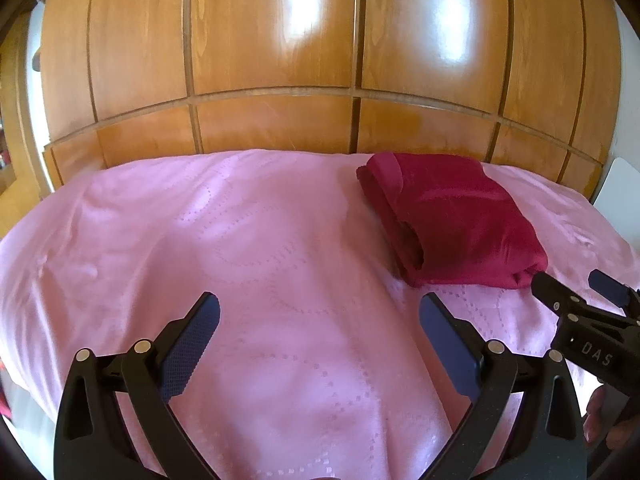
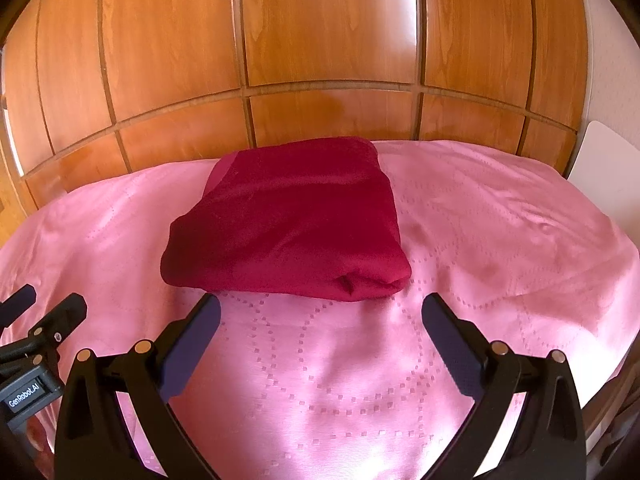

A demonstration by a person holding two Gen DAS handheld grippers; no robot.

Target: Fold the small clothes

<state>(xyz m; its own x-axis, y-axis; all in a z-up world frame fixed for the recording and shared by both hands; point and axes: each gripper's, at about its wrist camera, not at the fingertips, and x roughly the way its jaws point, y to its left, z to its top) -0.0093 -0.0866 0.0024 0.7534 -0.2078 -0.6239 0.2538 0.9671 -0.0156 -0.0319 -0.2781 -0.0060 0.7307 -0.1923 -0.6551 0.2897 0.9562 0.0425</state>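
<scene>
Backdrop: glossy orange-brown wooden panelled wardrobe [image 1: 280, 60] fills the upper half of both of my views, with window glare on two door panels in the left wrist view.
Surface: pink satin bedspread with stitched dotted curves [image 1: 260, 240] covers the bed across the lower half of each frame, lightly wrinkled toward its edges.
Garment: dark red velvety folded cloth [image 2: 292, 224] lies flat on the bedspread as a thick squarish bundle; in my right wrist view it sits centre frame, just beyond the fingertips; in my left wrist view it is at right of centre.
Left gripper [image 1: 320, 316]: my black jaws with blue pads are spread wide over bare bedspread, holding nothing, well apart from the cloth.
Right gripper [image 2: 320, 316]: jaws spread wide too, empty, tips just short of the bundle's near edge; I cannot tell whether they touch it.
Cross view: right gripper shows at the right edge of my left view, close to the bundle's near corner.
Far right: white flat panel [image 2: 600, 160] beside the bed.
</scene>
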